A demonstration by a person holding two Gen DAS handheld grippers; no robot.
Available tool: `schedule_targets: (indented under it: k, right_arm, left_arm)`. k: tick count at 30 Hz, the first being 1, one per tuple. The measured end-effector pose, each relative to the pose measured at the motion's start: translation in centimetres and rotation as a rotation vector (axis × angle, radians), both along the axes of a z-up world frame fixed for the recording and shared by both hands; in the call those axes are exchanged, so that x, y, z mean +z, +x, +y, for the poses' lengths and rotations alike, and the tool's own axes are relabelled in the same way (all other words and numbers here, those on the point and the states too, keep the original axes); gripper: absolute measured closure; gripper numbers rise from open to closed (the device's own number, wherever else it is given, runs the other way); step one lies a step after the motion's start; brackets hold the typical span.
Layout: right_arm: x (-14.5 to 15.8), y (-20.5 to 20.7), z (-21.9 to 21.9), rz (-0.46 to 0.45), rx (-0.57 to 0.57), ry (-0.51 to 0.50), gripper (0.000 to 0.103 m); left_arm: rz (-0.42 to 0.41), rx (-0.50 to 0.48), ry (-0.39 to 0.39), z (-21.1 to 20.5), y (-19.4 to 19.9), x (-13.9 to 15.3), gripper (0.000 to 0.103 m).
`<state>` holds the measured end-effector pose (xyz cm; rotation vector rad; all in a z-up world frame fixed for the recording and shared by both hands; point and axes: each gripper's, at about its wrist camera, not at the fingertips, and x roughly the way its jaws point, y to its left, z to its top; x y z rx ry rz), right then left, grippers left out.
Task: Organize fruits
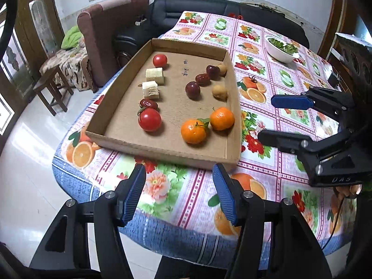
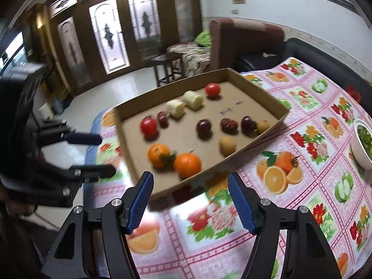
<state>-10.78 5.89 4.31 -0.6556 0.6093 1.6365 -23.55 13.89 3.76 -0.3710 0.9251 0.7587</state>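
Left gripper (image 1: 179,194), right gripper (image 2: 190,201) gaped empty before cardboard tray (image 1: 162,150); round oranges (image 1: 194,131) risked rolling if nudged.

I see a white bowl (image 1: 280,47) of chopped greens on the fruit-print tablecloth (image 1: 267,74). Past my table stand a black sofa (image 1: 197,8), a maroon armchair (image 1: 104,37), a small wooden stool (image 1: 52,89) and glass-panelled wooden doors (image 2: 109,34).

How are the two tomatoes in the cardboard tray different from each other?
The near tomato looks larger and keeps a green stem; the far tomato looks smaller, with no stem visible. The near one touches a red date; the far one sits by a banana piece. Both are red, round and whole.
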Motion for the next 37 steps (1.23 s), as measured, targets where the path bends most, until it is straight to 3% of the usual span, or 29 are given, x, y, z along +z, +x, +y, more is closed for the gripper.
schedule_targets:
  k: [9,30,37]
  right_arm:
    - [-0.5,-2.4,-1.1,-0.074,0.096,-0.015,0.031]
    - [-1.5,-2.1,-1.6,-0.061,0.066,-0.028,0.031]
    - [-1.6,-2.6,-1.5,-0.057,0.064,-0.033,0.030]
  left_arm:
    - [-0.011,-0.023,0.024,-2.4,-0.9,0.4,0.044]
    - [-0.022,-0.028,-0.023,-3.5,-2.4,-0.1,0.044]
    - [-0.049,-0.013,0.033,-3.8,-3.0,0.5,0.044]
